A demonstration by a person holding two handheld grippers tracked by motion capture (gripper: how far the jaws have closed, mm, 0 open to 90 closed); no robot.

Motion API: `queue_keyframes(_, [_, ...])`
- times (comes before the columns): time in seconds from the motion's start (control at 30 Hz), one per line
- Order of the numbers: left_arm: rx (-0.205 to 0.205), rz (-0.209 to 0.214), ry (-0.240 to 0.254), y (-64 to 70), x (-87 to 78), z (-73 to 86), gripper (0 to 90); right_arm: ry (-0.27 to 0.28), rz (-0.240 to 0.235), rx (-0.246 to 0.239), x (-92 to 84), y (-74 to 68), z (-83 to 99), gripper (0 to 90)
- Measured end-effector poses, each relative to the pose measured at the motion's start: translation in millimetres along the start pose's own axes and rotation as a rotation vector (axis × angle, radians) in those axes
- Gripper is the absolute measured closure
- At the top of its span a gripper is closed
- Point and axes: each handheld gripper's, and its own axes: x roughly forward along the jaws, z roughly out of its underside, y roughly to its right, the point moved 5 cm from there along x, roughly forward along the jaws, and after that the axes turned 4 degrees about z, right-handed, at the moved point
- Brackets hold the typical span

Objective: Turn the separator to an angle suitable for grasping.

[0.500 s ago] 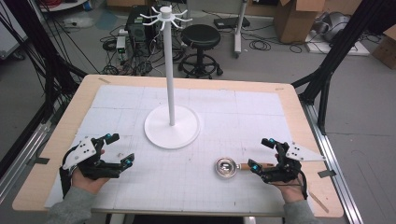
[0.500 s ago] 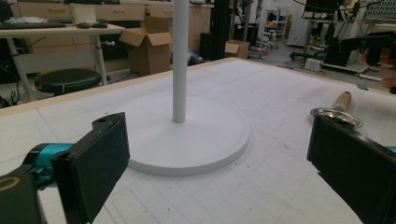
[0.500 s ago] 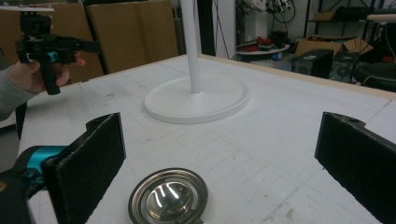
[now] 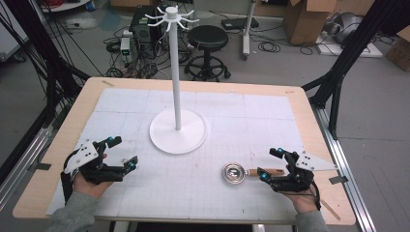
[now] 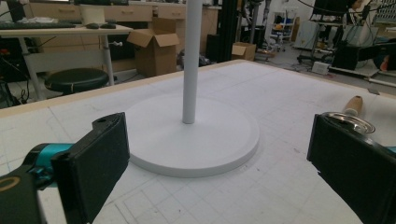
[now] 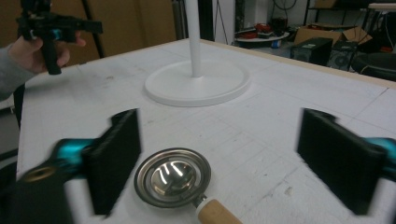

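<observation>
1. Currently, the strainer [image 4: 235,173], a small steel bowl on a wooden handle, lies on the white mat [image 4: 232,121] at the right, well apart from the stand [image 4: 177,129]
2. Its handle points to the right gripper [image 4: 269,165], and the handle's end lies between that gripper's jaws
3. State of the right gripper: jaws wide apart, pads clear of the handle. The right gripper view shows the bowl [image 6: 171,177] low between the 2 black jaws, with the handle [image 6: 217,213] running toward the camera
4. State of the left gripper [image 4: 123,153]: jaws apart, nothing between them. It hovers over the mat at the left, aimed at the stand's base [image 5: 194,137]
5. Change against the frame 0.5 s earlier: the right gripper has edged toward the strainer, so the handle now sits deeper between the jaws. The left hand [image 4: 89,181] has barely moved
6. Meaning for the work: this reads as the approach to a pick-up, not yet a grip. The hooks [image 4: 170,17] atop the stand suggest the strainer is meant to hang there
7. Next move, as judged: close the jaws on the handle, squarely, since a round handle may roll out of a skewed grip
</observation>
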Motion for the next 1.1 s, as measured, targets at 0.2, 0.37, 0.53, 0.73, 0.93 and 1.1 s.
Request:
queue_keyframes(0.2, [0.002,-0.003,-0.001,-0.2,0.0,0.1,6.3,-0.064,0.033,-0.041,-5.3,-4.3,6.6,52.1])
queue_keyframes(0.37, [0.001,-0.006,-0.009,-0.3,1.2,1.1,6.2,-0.104,0.04,-0.043,-8.6,-4.7,11.5,75.0])
queue_keyframes(0.53, [-0.001,-0.008,-0.009,-1.0,2.0,1.3,6.2,-0.13,0.049,-0.029,-13.1,-2.7,14.7,85.3])
queue_keyframes(0.73, [-0.003,-0.006,-0.007,-2.3,4.2,1.9,6.3,-0.181,0.072,0.005,-23.3,3.3,23.2,89.8])
queue_keyframes(0.93, [0.002,-0.015,-0.007,-3.7,3.7,1.9,6.2,-0.281,0.084,0.044,-28.3,11.4,38.5,90.0])
queue_keyframes(1.1, [0.006,-0.014,-0.015,-3.5,4.8,2.8,6.2,-0.322,0.078,0.065,-27.2,14.4,44.0,90.0])
